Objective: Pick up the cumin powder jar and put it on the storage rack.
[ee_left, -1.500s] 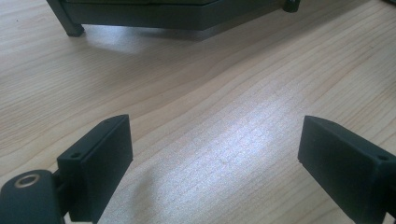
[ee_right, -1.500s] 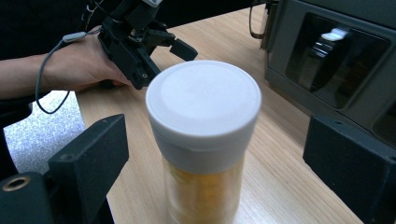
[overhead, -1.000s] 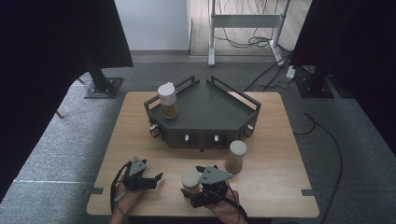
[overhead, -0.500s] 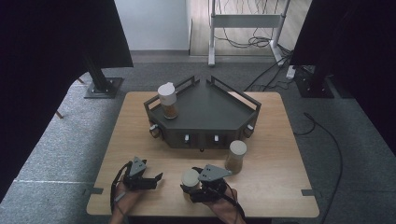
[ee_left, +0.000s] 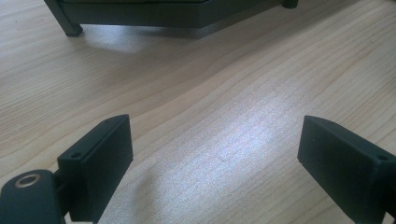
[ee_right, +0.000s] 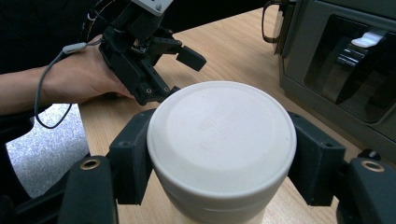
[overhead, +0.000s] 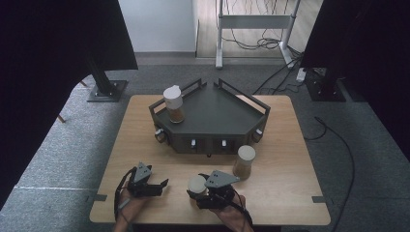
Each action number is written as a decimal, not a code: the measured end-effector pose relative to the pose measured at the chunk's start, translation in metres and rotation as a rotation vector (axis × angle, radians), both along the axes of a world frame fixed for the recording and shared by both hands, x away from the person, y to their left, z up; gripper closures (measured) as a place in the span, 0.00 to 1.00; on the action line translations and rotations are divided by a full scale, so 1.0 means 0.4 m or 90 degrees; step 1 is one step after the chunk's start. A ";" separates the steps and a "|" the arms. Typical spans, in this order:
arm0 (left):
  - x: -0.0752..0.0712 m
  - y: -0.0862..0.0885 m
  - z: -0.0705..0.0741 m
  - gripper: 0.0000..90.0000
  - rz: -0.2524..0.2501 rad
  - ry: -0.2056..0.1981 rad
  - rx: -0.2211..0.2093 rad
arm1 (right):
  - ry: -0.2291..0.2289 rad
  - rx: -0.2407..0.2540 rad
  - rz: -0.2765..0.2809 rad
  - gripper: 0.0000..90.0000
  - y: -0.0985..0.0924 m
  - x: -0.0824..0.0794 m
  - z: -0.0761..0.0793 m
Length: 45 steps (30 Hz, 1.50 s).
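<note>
Jar [ee_right: 221,140] clamped between right hand-held gripper [ee_right: 219,158] jaws.

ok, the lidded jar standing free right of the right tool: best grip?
Take the free jar on its straight side wall just under the white lid, coming in level from the person's side. It stands upright and round with bare table around it, while the dark rack blocks the far side.

you see a white-lidded jar [ee_right: 221,140], black grippers, a dark grey tray [overhead: 212,108], and a pale wood-grain table [overhead: 290,159].
</note>
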<state>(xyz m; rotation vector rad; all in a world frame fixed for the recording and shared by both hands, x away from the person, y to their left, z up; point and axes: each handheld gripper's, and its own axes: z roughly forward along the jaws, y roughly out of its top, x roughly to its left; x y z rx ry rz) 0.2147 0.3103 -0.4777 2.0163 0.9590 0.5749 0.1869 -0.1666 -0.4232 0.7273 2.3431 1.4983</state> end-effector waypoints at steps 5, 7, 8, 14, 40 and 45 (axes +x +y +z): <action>0.000 0.000 0.000 0.11 0.000 0.000 0.000 | -0.002 -0.004 -0.002 0.36 0.002 -0.004 0.003; 0.000 0.000 0.000 0.11 0.000 0.001 0.000 | -0.002 -0.007 -0.002 0.36 0.004 -0.004 0.007; 0.000 0.000 0.000 0.11 0.000 0.000 0.000 | -0.004 -0.008 -0.004 0.36 0.005 -0.006 0.008; 0.000 -0.001 0.000 0.11 0.000 0.000 0.001 | -0.013 -0.001 -0.008 0.37 0.001 -0.007 0.028; -0.002 0.000 0.000 0.11 -0.001 -0.003 0.002 | -0.009 -0.002 -0.041 0.37 -0.005 0.050 0.157; -0.002 0.003 -0.001 0.11 0.002 -0.002 -0.005 | -0.006 0.008 -0.041 0.37 -0.011 0.072 0.183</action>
